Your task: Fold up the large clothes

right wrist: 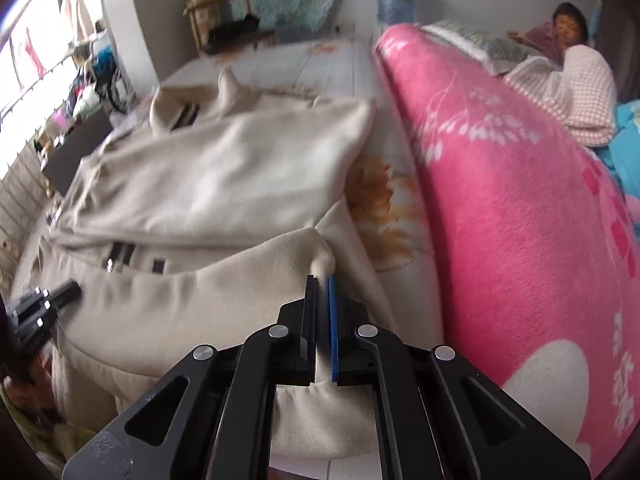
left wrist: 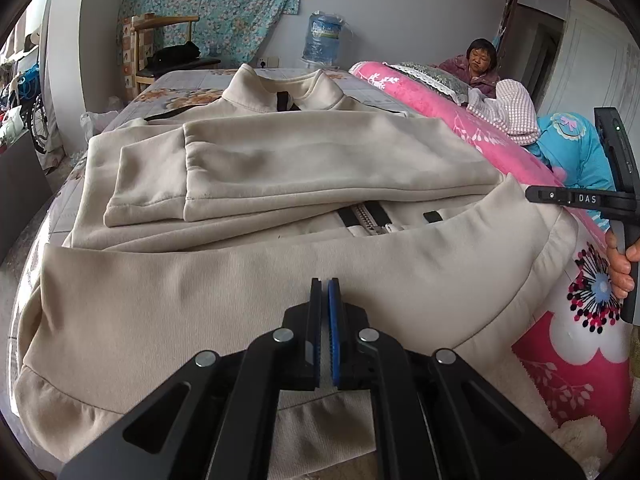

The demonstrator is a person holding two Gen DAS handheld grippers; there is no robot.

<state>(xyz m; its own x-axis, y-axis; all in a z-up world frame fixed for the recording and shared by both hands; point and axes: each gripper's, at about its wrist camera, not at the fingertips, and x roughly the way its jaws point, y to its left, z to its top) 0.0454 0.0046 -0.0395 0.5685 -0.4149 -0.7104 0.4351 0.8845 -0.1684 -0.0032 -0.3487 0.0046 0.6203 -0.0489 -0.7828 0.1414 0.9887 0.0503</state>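
Observation:
A large beige zip jacket (left wrist: 280,168) lies on the bed with both sleeves folded across its chest and the collar at the far end. Its bottom hem is lifted and folded toward the collar. My left gripper (left wrist: 325,284) is shut on the hem's left part. My right gripper (right wrist: 322,280) is shut on the hem's right corner (right wrist: 320,256), next to the pink blanket. The right gripper also shows at the right edge of the left wrist view (left wrist: 616,200). The left gripper shows at the left edge of the right wrist view (right wrist: 44,304). The jacket also shows in the right wrist view (right wrist: 224,176).
A thick pink floral blanket (right wrist: 520,200) is piled along the bed's right side. A person (left wrist: 478,62) sits beyond it. A flowered bedsheet (right wrist: 384,196) covers the bed. A wooden chair (left wrist: 160,52) and a water bottle (left wrist: 322,38) stand at the far wall.

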